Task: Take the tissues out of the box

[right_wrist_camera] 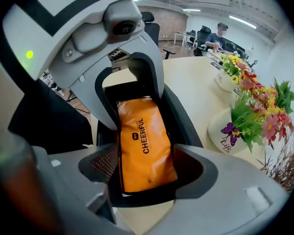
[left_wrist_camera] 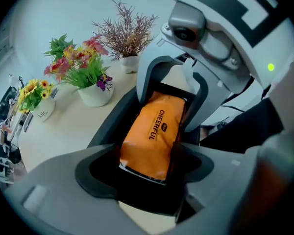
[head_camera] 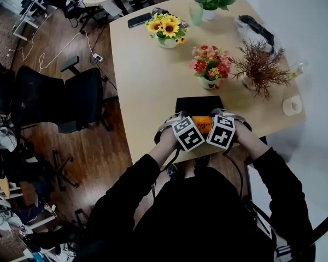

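Straddling orange tissue pack (head_camera: 202,124) in black box (head_camera: 199,105): left gripper (left_wrist_camera: 146,156), right gripper (right_wrist_camera: 147,166).

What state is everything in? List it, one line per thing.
tissue pack: lying in the black box, not yet out.
black box: open on top, standing on the table.
left gripper: jaws astride one end of the pack; grip unclear.
right gripper: open, jaws astride the other end.
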The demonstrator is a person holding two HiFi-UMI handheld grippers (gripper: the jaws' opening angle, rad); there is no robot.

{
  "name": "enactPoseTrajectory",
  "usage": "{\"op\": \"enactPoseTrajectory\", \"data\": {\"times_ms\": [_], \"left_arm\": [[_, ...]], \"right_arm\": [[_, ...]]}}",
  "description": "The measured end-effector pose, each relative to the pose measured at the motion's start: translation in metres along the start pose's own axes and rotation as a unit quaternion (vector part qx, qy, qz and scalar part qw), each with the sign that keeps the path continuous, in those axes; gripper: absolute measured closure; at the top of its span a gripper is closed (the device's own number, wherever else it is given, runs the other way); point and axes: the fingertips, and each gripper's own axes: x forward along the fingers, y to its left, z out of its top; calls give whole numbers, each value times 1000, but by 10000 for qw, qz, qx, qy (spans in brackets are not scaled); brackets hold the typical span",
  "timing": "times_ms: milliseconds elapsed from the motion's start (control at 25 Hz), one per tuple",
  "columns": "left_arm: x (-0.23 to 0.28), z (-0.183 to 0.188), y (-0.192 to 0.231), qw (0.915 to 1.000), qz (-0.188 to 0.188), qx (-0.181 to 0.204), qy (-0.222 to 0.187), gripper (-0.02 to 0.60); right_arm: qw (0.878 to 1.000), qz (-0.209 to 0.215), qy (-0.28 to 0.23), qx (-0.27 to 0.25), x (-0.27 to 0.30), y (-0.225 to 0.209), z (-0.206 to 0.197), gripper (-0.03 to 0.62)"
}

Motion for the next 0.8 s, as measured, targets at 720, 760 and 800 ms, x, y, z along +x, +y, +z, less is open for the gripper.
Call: {"op": "enactPoseTrajectory", "data": {"times_ms": [720, 760, 800], "left_arm": [[-7, 6, -16, 9979, 2, 389, -508, 413], [-12, 6, -17, 9976, 54, 418, -549, 414], [-17, 7, -18, 9971, 104, 440, -605, 414]], "right_arm": [[9993, -292, -115, 214, -5, 11, -7, 362], [9991, -350, -139, 205, -9, 12, -5, 367], [9987, -431, -184, 184, -14, 13, -3, 368]]}}
